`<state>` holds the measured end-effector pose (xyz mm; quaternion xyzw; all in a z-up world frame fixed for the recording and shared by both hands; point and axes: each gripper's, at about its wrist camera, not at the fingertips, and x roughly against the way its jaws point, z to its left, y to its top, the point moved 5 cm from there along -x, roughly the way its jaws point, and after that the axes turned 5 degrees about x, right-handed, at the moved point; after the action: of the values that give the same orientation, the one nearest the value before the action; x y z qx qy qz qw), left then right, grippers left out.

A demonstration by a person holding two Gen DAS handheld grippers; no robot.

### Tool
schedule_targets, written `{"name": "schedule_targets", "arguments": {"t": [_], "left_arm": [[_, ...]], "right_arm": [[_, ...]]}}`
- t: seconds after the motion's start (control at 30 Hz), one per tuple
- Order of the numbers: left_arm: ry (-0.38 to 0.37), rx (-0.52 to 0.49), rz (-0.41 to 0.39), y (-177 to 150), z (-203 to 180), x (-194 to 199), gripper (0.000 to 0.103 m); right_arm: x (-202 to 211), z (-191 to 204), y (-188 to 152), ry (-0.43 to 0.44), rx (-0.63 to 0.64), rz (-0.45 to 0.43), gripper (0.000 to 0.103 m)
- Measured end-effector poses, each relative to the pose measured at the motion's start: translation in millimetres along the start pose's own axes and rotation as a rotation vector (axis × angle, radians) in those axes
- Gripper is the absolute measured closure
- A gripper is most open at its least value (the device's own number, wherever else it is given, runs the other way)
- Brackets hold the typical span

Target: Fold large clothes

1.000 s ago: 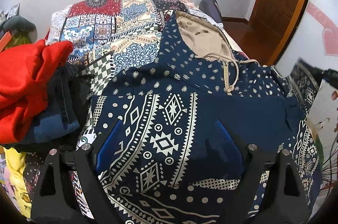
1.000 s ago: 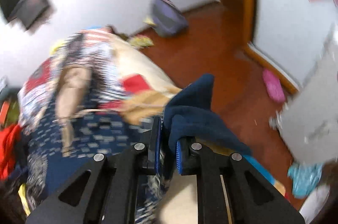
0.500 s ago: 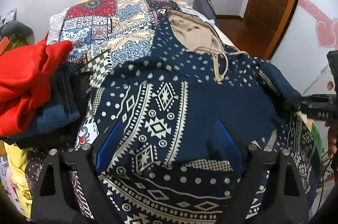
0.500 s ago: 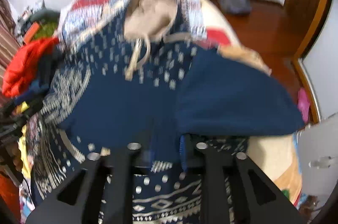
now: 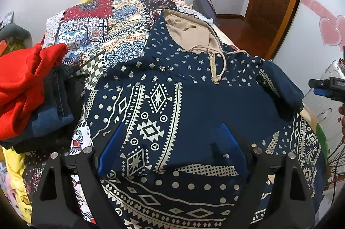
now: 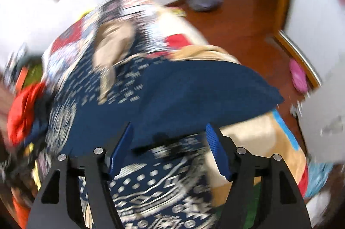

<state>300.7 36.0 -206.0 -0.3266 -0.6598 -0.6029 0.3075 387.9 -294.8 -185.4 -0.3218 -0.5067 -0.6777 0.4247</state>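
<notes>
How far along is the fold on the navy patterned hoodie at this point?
Done: one sleeve lies folded across the navy hoodie on the bed. In hand: nothing; the right gripper has just been opening its jaws, off the cloth, and the left gripper hovers open. Left: the other sleeve, hood and body folds.

Left gripper (image 5: 172,147) gapes wide; right gripper (image 6: 170,153) has just been opening, unclamped.

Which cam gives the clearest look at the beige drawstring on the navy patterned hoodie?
Left wrist: the beige drawstring hangs sharp beside the zip of the navy patterned hoodie. In the right wrist view it is a motion-blurred beige streak.
</notes>
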Motion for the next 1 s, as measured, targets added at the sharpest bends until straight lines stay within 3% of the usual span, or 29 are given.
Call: {"name": "schedule_targets", "arguments": {"t": [0.17, 0.3, 0.43, 0.53, 0.6, 0.63, 0.67, 0.83, 1.0], "left_arm": [[-0.008, 0.010, 0.011, -1, 1, -5, 0.015], [-0.009, 0.020, 0.022, -2, 4, -11, 0.015], [0.002, 0.026, 0.032, -3, 6, -16, 0.015], [0.010, 0.026, 0.030, -4, 7, -17, 0.015], [0.019, 0.021, 0.023, -3, 8, -15, 0.015], [0.019, 0.021, 0.021, -3, 8, -14, 0.015], [0.018, 0.022, 0.018, -3, 9, -13, 0.015], [0.019, 0.026, -0.009, 0, 13, 0, 0.015], [0.016, 0.038, -0.052, 5, 21, 21, 0.015]], "right_arm": [[-38, -55, -1, -0.036, -0.178, 0.065, 0.037], [-65, -72, -6, -0.009, -0.286, 0.108, 0.037], [-75, -82, 1, -0.033, -0.320, 0.066, 0.037], [-78, -82, 13, -0.107, -0.296, 0.040, 0.055], [-73, -78, 21, -0.136, -0.268, 0.024, 0.082], [-70, -75, 24, -0.128, -0.251, 0.012, 0.093], [-64, -69, 29, -0.105, -0.237, 0.001, 0.096], [-12, -16, 54, -0.072, -0.088, -0.122, 0.096], [50, 69, 73, 0.039, 0.093, -0.246, 0.097]]}}
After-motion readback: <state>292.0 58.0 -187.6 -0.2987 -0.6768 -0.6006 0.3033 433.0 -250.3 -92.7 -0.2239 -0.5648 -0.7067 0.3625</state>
